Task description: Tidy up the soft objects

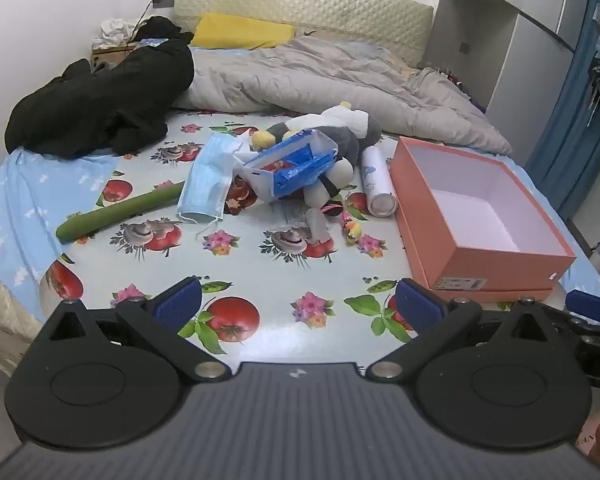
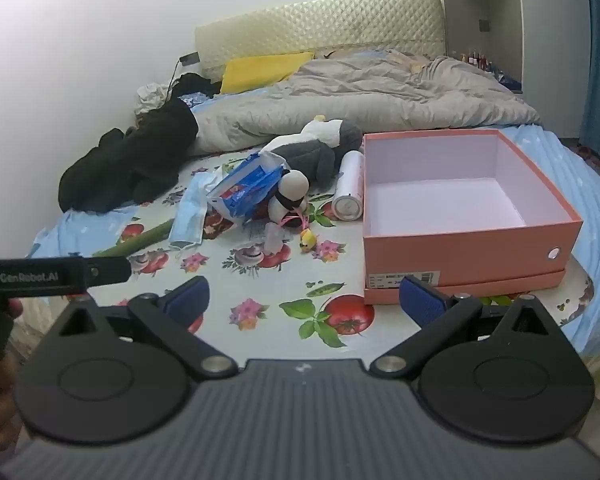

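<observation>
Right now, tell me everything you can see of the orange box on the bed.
The orange box is a lidless cardboard shoebox, salmon-orange outside and white inside, and it looks empty. It appears to sit in its own lid, which shows as a lip round the base. The near end carries a printed label and a small round hole. It stands upright on the fruit-patterned cloth. A white can lies along its left side, close or touching.

The right gripper [image 2: 304, 300] is held with its jaws wide apart above a fruit-printed cloth [image 2: 260, 280]. An empty pink shoebox [image 2: 468, 256] is seen at the right, a white can [image 2: 350, 188] lying just beside it, next to a grey plush toy [image 2: 320, 152], a blue tissue pack [image 2: 246, 190] and a face mask [image 2: 188, 220].
</observation>
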Demonstrator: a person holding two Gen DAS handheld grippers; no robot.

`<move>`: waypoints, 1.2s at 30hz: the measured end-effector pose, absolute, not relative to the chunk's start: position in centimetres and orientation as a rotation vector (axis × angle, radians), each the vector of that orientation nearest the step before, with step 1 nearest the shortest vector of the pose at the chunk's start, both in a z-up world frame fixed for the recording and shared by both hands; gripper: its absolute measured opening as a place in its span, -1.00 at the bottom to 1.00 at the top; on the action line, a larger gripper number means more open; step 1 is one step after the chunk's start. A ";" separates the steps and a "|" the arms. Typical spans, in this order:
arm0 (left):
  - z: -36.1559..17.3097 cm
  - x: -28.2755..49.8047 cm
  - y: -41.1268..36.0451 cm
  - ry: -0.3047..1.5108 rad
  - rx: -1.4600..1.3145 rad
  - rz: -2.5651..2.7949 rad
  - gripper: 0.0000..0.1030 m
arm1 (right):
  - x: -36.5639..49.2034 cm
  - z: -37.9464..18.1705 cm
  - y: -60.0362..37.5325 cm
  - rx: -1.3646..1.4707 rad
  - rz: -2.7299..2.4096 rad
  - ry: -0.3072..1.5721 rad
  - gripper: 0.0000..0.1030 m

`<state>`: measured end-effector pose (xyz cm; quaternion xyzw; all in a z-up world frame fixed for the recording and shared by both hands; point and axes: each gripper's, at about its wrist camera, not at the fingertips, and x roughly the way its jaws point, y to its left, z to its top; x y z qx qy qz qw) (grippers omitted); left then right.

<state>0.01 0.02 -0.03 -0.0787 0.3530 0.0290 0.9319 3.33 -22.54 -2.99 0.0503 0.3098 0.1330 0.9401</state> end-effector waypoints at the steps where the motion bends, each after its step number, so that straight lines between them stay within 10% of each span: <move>1: 0.0 -0.1 0.0 0.697 -0.161 0.059 1.00 | 3.3 -3.1 -22.5 0.108 0.277 0.633 1.00; 36: -4.5 4.5 0.7 0.800 -0.165 0.019 1.00 | 5.4 -6.3 -21.8 0.095 0.227 0.675 1.00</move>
